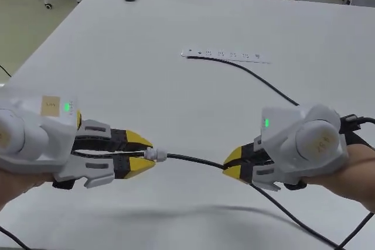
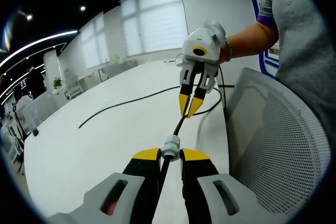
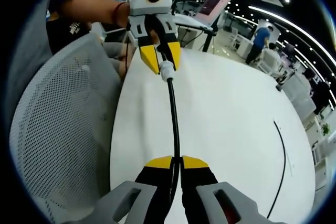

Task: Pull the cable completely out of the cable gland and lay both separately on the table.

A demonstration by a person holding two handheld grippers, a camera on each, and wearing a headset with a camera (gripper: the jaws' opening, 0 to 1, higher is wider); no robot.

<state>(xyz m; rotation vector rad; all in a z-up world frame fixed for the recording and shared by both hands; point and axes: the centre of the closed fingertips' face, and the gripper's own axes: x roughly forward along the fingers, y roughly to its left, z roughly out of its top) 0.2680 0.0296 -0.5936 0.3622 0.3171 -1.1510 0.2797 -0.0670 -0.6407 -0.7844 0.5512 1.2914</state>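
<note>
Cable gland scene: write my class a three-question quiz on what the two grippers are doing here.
1. True or false: the thin black cable is already fully out of the white plastic cable gland.
2. The yellow-tipped left gripper is: A) shut on the gland; B) open, clear of the gland; C) shut on the cable, far from the gland.
3. Fill in: the yellow-tipped right gripper is shut on the ____.
Key: 1 false; 2 A; 3 cable.
</note>
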